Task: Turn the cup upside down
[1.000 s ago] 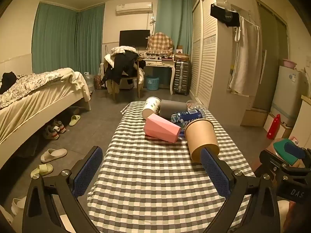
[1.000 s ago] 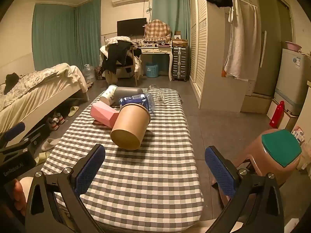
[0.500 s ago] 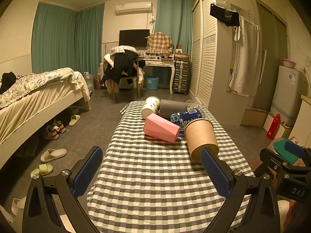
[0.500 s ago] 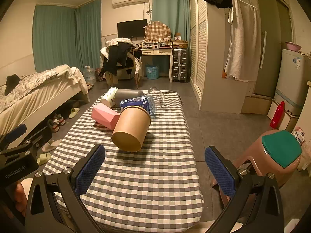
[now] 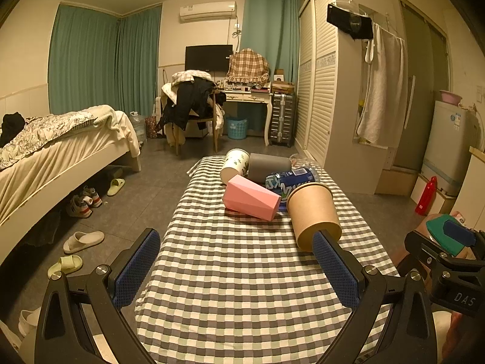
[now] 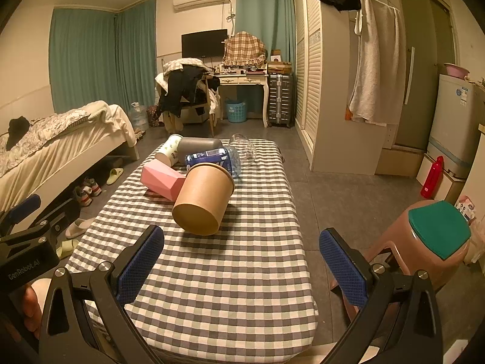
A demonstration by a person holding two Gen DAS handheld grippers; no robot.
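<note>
A brown paper cup (image 5: 313,214) lies on its side on the checked table (image 5: 242,273), its base toward me; it also shows in the right wrist view (image 6: 203,201). Behind it lie a pink faceted cup (image 5: 251,197), a blue bottle (image 5: 291,180), a grey cup (image 5: 268,166), a white printed cup (image 5: 233,165) and a clear glass (image 6: 244,151). My left gripper (image 5: 236,268) is open and empty over the near table, its right fingertip (image 5: 327,251) just in front of the brown cup. My right gripper (image 6: 242,265) is open and empty, short of the brown cup.
A bed (image 5: 54,151) stands to the left with slippers (image 5: 83,241) on the floor. A brown stool with a green top (image 6: 430,239) stands right of the table. A wardrobe (image 5: 327,106) and a red bottle (image 6: 432,177) are further right.
The right gripper has edged slightly forward toward the brown cup. The left gripper has hardly moved. Both stay open.
</note>
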